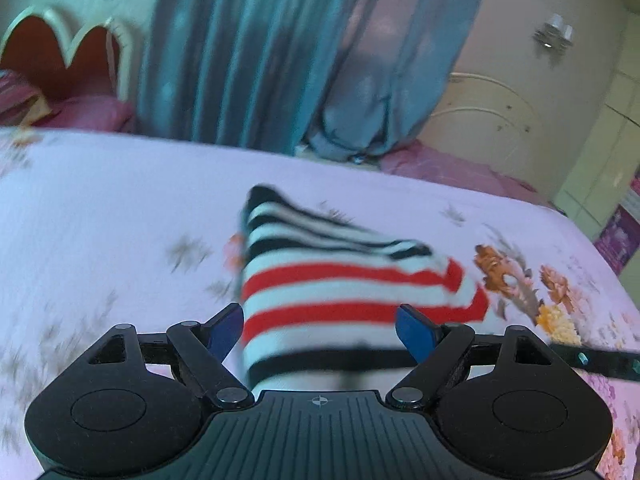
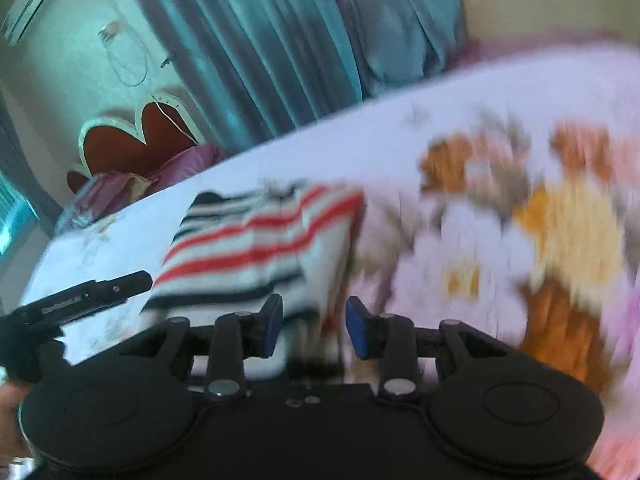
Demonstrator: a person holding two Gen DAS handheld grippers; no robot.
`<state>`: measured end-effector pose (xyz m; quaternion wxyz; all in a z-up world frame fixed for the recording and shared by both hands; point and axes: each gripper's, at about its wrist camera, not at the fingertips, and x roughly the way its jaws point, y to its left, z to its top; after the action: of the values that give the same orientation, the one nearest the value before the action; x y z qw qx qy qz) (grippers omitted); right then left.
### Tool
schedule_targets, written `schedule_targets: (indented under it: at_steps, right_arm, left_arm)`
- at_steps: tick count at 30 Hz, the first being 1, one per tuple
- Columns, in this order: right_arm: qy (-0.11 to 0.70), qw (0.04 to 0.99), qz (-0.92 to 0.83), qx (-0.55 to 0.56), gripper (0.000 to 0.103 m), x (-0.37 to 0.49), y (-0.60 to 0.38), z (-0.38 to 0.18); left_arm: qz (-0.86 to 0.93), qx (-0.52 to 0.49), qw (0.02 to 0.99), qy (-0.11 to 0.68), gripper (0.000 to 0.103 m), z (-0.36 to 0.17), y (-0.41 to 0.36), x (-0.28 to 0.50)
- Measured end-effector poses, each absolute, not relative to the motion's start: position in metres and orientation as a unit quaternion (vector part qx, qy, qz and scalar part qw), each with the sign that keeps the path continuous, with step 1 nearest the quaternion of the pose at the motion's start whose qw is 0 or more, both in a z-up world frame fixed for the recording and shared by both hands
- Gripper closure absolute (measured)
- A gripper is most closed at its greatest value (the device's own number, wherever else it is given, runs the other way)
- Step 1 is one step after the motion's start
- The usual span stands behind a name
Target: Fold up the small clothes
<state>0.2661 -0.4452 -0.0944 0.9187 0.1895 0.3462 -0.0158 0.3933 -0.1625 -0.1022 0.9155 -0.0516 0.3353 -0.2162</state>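
Black left gripper (image 1: pixel 320 330) stands wide open, its blue pads (image 1: pixel 414 330) apart from the red, white and black striped knit garment (image 1: pixel 344 280) lying between them on the pink floral bedsheet (image 1: pixel 100 220). Motion blur smears the right wrist view, where the black right gripper (image 2: pixel 314 326) is partly open over the garment's near edge, pads not pressing it.

One striped garment (image 1: pixel 344 292) is lying on one floral bedsheet (image 1: pixel 100 208), and it is showing two kinds of stripes, red ones and dark ones, on white. Two grippers are showing, the left gripper (image 1: pixel 320 330) and the right gripper (image 2: pixel 314 326), each carrying two blue fingertips (image 1: pixel 226 330). Behind the bed, one blue curtain (image 1: pixel 248 48) is hanging beside one scalloped headboard (image 1: pixel 60 52).
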Motion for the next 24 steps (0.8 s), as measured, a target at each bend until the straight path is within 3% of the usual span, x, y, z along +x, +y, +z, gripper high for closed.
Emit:
schedule_targets:
  at_steps: [6,11,17,24]
  right_arm:
    - [0.333,0.935,-0.031,0.116,0.068,0.335,-0.42,-0.079]
    - [0.367,0.922,-0.067,0.102,0.071,0.398,-0.409,-0.106]
    - [0.362,0.924,-0.088,0.087,0.072,0.402,-0.409,-0.146]
    - [0.369,0.923,-0.093,0.059,0.071,0.417,-0.414,-0.151]
  left_arm:
    - [-0.215,-0.036,0.913,0.345,0.02,-0.107,-0.194,0.434]
    - [-0.18,-0.016,0.914,0.363,0.023,-0.13,-0.201,0.461]
    - [-0.174,-0.068,0.9,0.395,0.022,-0.161,-0.187,0.471]
    - [-0.168,-0.051,0.905,0.388,0.022,-0.16,-0.197,0.478]
